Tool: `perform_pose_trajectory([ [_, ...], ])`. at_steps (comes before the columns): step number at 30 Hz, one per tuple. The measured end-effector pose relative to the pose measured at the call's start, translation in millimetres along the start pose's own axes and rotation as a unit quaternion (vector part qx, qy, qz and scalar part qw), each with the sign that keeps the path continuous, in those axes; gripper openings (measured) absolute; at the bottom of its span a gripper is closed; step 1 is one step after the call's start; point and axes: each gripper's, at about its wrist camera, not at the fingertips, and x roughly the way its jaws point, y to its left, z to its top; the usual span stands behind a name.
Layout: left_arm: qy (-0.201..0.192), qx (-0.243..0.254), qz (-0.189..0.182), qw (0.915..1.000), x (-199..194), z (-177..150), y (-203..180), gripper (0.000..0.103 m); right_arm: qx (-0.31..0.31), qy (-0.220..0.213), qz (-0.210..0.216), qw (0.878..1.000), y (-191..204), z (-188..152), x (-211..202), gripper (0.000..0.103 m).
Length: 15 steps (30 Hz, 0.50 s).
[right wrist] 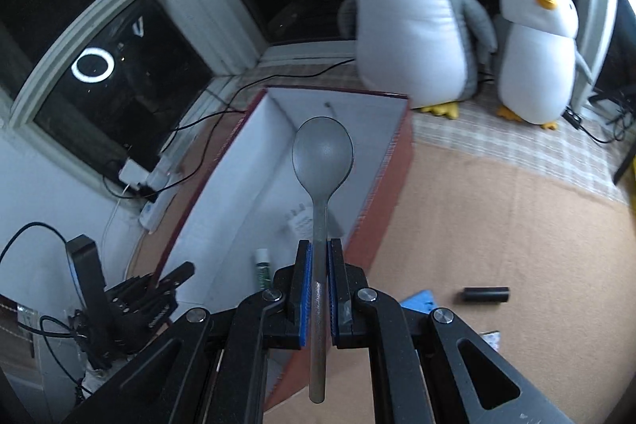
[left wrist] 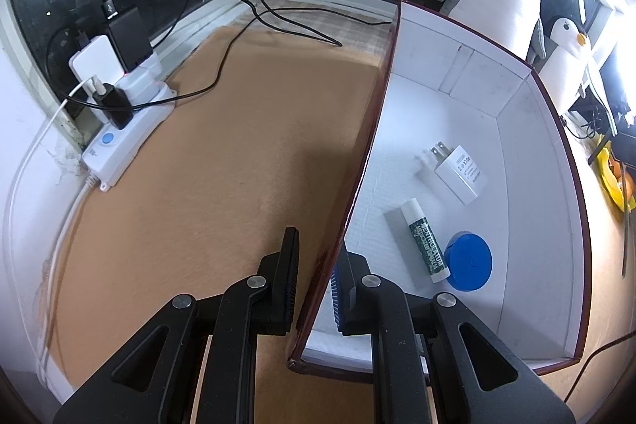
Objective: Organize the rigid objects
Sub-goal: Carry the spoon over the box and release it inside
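With a charger (left wrist: 461, 174), balm stick (left wrist: 424, 240) and blue lid (left wrist: 469, 261) lying boxed, the left tool (left wrist: 316, 279) is pinching the box (left wrist: 369, 142) wall, the right tool (right wrist: 318, 285) is pinching a spoon (right wrist: 322, 153), and a black cylinder (right wrist: 485, 295) is waiting outside.

both grippers, left (left wrist: 314, 281) and right (right wrist: 318, 289), are matte black, with angular linkage arms (triangular cutouts), silver pivot screws and blue ribbed pads (right wrist: 306, 299).

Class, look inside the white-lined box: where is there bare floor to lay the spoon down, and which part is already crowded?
Inside the box, the far stretch between the back wall and the white charger is bare. So is the strip along the left wall gripped by the left gripper. The near right corner is crowded: charger, lip balm tube and blue lid cluster there. The right gripper holds the spoon.
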Motion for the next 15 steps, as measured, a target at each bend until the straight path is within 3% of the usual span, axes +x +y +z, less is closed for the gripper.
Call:
perform_pose_trajectory([
  [15,0.002,0.006,-0.004,1.0000,6.1,2.5,-1.4,0.013,-0.023,0.049,0.006,0.999,47.0,0.3,70.5,0.007],
])
